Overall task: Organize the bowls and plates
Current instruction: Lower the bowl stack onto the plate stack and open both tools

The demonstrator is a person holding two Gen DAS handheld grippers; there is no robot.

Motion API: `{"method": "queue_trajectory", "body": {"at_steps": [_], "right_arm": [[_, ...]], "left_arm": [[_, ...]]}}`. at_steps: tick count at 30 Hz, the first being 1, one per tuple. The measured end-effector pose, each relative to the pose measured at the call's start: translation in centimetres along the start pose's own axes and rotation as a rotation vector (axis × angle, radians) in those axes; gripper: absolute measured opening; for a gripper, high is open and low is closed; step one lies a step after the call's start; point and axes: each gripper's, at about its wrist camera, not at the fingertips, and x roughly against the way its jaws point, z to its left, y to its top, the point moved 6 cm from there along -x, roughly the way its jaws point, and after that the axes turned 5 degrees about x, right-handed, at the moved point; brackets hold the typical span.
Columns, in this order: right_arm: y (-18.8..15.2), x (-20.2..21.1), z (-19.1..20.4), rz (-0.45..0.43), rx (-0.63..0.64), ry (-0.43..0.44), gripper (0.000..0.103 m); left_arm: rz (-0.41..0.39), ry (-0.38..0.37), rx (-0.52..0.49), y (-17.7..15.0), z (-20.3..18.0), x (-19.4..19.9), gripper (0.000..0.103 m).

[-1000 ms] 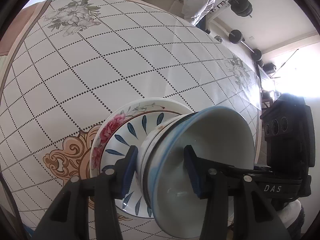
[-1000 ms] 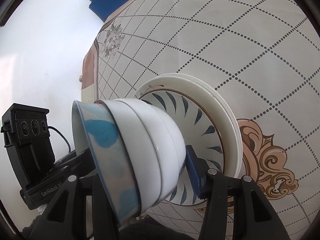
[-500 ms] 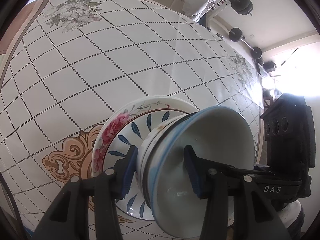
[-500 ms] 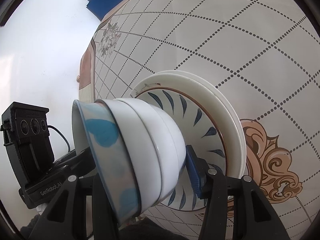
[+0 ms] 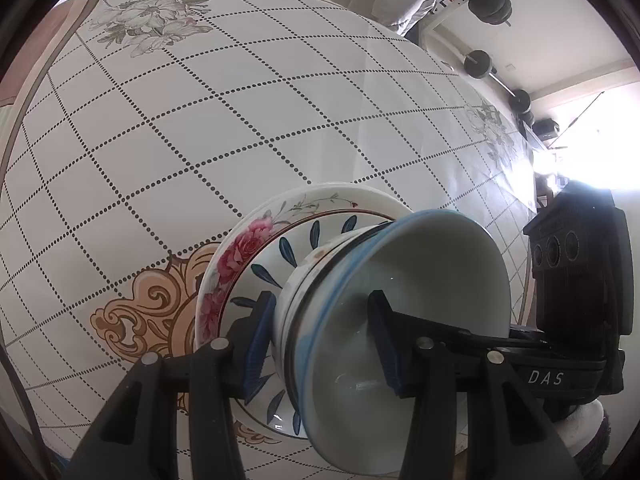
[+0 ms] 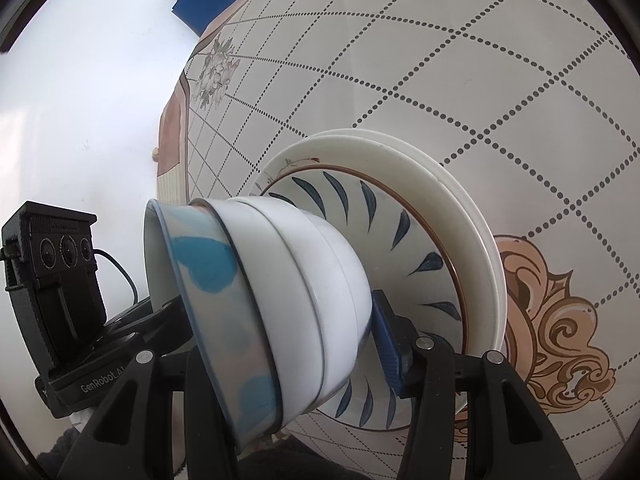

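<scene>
Both grippers, left (image 5: 320, 344) and right (image 6: 280, 332), clamp the nested bowls (image 5: 400, 320) between part-open jaws, steadying them over the stacked plates (image 6: 440, 216) beyond.

- My stacked bowls (image 6: 288, 288): glossy glazed ceramic, smooth.
- Plates (image 5: 280, 248) beneath: same shiny glaze.
- Tablecloth (image 5: 200, 120): smooth, slight sheen, looks like vinyl.
- My gripper pads (image 5: 260, 340): ribbed blue, matt; black plastic arms.

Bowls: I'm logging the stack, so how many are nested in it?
3 visible: blue-patterned bowl outermost, a white bowl beneath it, another white bowl against the leaf plate. More may hide inside.
</scene>
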Motion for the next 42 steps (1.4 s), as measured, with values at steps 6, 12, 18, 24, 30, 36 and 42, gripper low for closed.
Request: {"method": "queue_trajectory", "body": {"at_steps": [6,12,18,24,30,36,42], "right_arm": [[0.3,-0.3,0.0,0.002,-0.003,-0.006,0.052],[0.4,0.0,-0.4,-0.001,-0.008,-0.024,0.052],[0.5,0.4,-1.0,-0.007,-0.020,-0.031,0.052],[0.6,0.6,-1.2,-0.010,-0.022,-0.030,0.052],[0.6,1.0,-1.1,-0.013,-0.026,-0.070,0.055],[0.6,3.4,0.4,-0.067,0.015,-0.177,0.069],[-1.1,7.7,3.1,-0.177,0.096,-0.449,0.094]], "left_arm": [[0.006,-0.006,0.012,0.1,0.4,0.0,0.043],[0.015,-0.018,0.010,0.1,0.0,-0.4,0.043],[0.015,-0.022,0.002,0.3,-0.4,-0.6,0.043],[0.023,-0.018,0.000,0.5,-0.6,-0.8,0.043],[0.015,0.076,-0.032,0.5,-0.9,-0.2,0.044],[-0.054,0.169,-0.052,0.5,-0.4,2.2,0.046],[-0.169,0.285,-0.143,-0.5,-0.5,6.1,0.058]]}}
